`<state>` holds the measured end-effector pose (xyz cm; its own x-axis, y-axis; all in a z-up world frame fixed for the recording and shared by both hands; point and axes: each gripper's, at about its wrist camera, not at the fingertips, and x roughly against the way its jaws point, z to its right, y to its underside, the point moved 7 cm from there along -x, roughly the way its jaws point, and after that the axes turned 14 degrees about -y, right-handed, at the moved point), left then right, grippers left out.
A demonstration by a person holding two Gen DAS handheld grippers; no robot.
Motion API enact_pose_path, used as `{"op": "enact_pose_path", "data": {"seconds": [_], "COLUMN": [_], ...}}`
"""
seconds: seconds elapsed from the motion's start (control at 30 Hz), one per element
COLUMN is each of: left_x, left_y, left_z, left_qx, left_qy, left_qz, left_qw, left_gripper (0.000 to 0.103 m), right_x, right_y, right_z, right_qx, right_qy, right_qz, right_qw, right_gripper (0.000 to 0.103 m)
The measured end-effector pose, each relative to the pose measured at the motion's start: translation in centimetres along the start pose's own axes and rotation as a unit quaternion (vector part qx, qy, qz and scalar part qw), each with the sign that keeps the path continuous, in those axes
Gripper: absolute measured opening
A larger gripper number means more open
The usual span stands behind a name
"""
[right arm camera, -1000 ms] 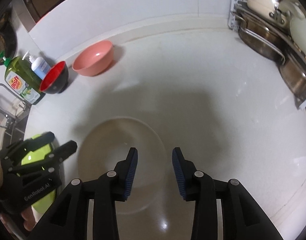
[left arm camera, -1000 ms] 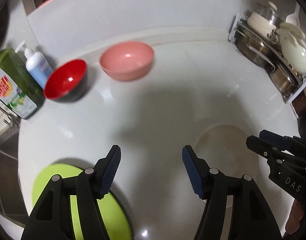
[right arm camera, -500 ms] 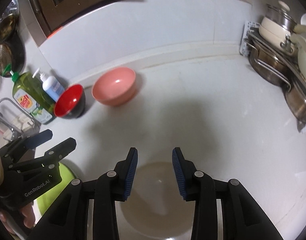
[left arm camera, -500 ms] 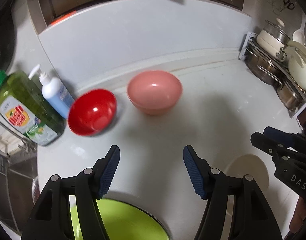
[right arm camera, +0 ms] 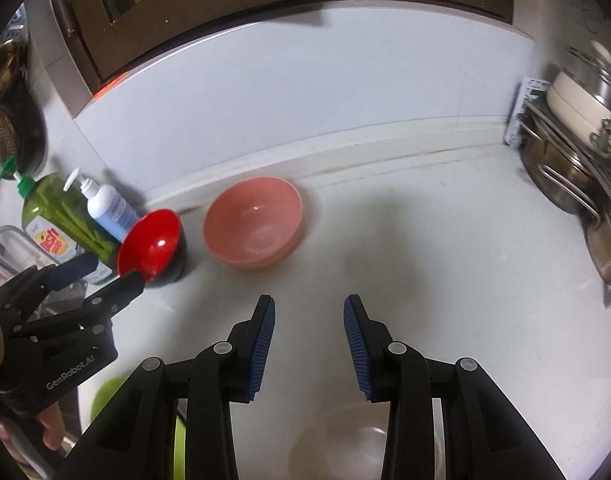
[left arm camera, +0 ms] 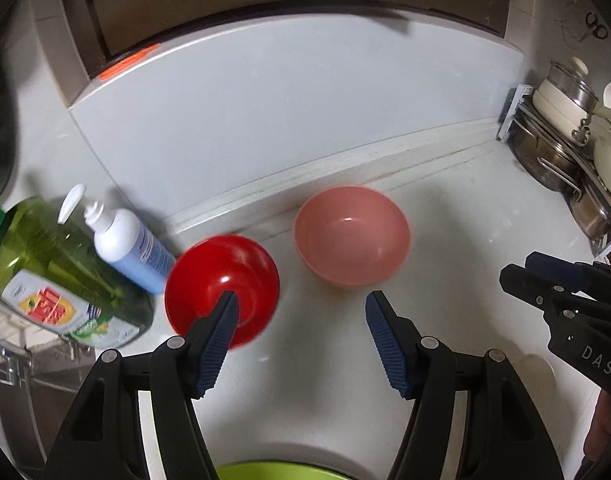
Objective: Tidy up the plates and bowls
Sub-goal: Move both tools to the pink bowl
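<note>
A pink bowl (left arm camera: 351,236) (right arm camera: 253,224) stands upright on the white counter near the back wall. A red bowl (left arm camera: 221,280) (right arm camera: 151,244) with a black outside sits just left of it. My left gripper (left arm camera: 301,300) (right arm camera: 113,272) hovers open above the counter in front of both bowls, with nothing between its fingers. My right gripper (right arm camera: 309,304) (left arm camera: 545,292) is open too and empty, further right. Below it lies a beige plate (right arm camera: 337,440). A lime-green plate (left arm camera: 265,472) (right arm camera: 109,396) shows only as a sliver at the near edge.
A green dish-soap bottle (left arm camera: 53,272) and a white-and-blue pump bottle (left arm camera: 125,244) stand left of the red bowl, beside a sink (left arm camera: 17,360). A rack of pots and lids (left arm camera: 565,152) fills the right end. A hand (right arm camera: 49,428) holds the left gripper.
Both grippers have risen and moved toward the back wall. The bowls now sit nearer the fingertips, and the green and beige plates have slid to the bottom of the views. Jaw widths are unchanged.
</note>
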<state>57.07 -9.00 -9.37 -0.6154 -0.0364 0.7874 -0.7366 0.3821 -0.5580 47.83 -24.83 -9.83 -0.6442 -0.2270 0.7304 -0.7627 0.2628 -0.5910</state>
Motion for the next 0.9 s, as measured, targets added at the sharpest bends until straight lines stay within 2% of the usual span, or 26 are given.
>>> {"op": "enact_pose_path", "data": {"seconds": [0.2,0.57,0.73,0.9], "left_x": [-3.4,-10.3,-13.6,-16.0], "left_y": [-1.9,-4.7,-5.3,-5.6], "left_z": [-0.3,0.5,1.0,1.7], "left_qx": [-0.001,-0.023,-0.036,-0.055], "left_qy": [0.018,0.026,0.005,-0.002], "left_qz": [-0.019,-0.044,-0.067,-0.083], "left_qw": [0.9997,0.9984,0.9971,0.9950], "left_gripper": [0.064,0.062,0.053,0.049], "right_x": [-2.5,-8.3,-10.4,-12.4], "right_y": [-1.8,-4.4,-4.9,-5.2], "right_z": [0.5,1.4,2.7,3.7], "right_qx": [-0.016,-0.045,-0.063,-0.078], "right_qy": [-0.010,-0.016,-0.016,-0.008], "right_qz": [-0.004,-0.034,-0.049,-0.063], "right_qw": [1.000,0.998,0.997,0.995], "right_gripper": [0.037,0.037,0.037,0.037]}}
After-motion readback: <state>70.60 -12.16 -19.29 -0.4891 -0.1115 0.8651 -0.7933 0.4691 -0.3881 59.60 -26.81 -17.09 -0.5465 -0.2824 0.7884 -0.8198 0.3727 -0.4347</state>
